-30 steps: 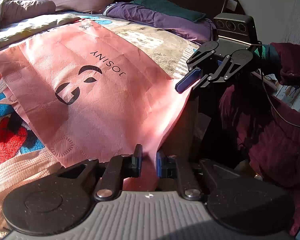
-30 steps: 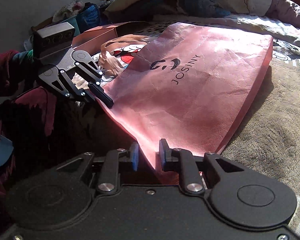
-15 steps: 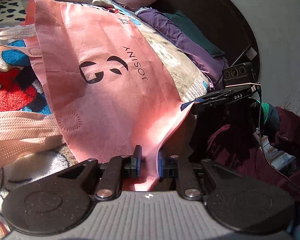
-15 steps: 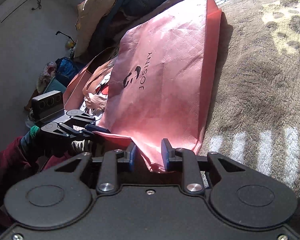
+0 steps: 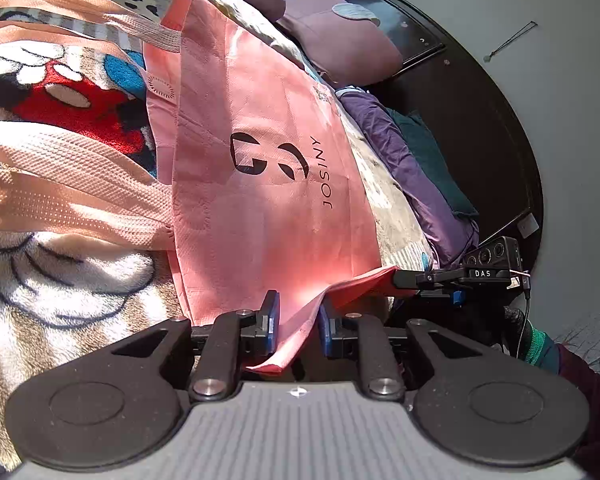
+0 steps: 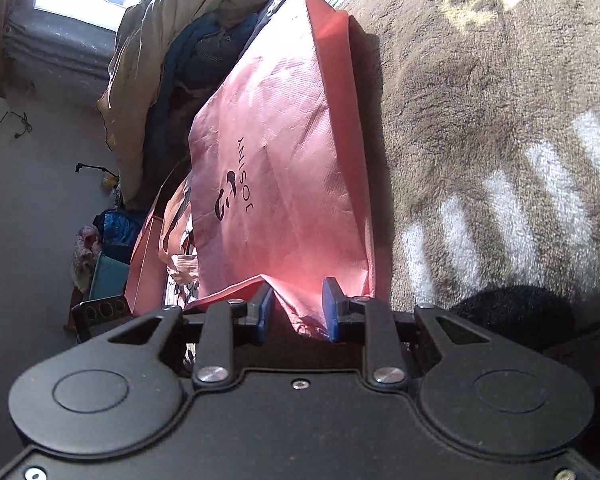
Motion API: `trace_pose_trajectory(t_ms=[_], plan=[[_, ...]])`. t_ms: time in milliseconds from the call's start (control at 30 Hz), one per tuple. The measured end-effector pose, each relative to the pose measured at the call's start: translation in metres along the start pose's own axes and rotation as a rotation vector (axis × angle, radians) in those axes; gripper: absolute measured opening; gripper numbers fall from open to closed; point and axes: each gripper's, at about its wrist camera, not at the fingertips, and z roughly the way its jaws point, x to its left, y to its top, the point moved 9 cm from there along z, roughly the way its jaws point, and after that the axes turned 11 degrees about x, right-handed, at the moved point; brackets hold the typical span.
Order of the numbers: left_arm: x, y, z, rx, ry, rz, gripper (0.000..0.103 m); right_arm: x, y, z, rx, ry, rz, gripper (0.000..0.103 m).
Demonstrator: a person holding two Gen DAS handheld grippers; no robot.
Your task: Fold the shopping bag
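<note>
A pink shopping bag [image 5: 260, 160] printed JOSINY lies flat on the bed, with its woven handles [image 5: 80, 184] spread to the left. Its near edge rises in a ridge between my two grippers. My left gripper [image 5: 298, 316] stands open, and a corner of the bag hangs loosely between its blue pads. The right gripper [image 5: 420, 280] shows side-on at the ridge's other end. In the right wrist view the bag [image 6: 284, 160] stretches away, and my right gripper [image 6: 296, 308] is open with a crumpled bag corner in the gap.
A cartoon-print fleece blanket [image 5: 60, 260] covers the bed, brown with pale stripes [image 6: 500, 120] to the right. A pink pillow [image 5: 340, 40], purple clothes [image 5: 400, 152] and a dark headboard [image 5: 480, 100] lie beyond. Bedding [image 6: 152, 40] is piled near the window. A person's dark red sleeve [image 5: 580, 380] is at the right.
Both grippers swung down toward the bed and the lifted bag edge came down with them. The gap between each pair of pads has widened, and the fabric now hangs slack.
</note>
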Motion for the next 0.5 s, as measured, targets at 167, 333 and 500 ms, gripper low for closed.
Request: trace_pose_trajectory(t_ms=[167,333,500], plan=[[-0.035,-0.002,0.001,0.049,0.248,0.479,0.021,0.033,-0.008,0.004,0.058,-0.297,-0.487,0.028],[-0.05,-0.009,0.018,0.184,0.379,0.737,0.017,0.066,-0.017,0.014,0.084,-0.498,-0.916,0.033],[-0.051,-0.01,0.028,0.218,0.387,0.802,0.019,0.077,-0.037,0.032,0.107,-0.539,-1.148,0.033]])
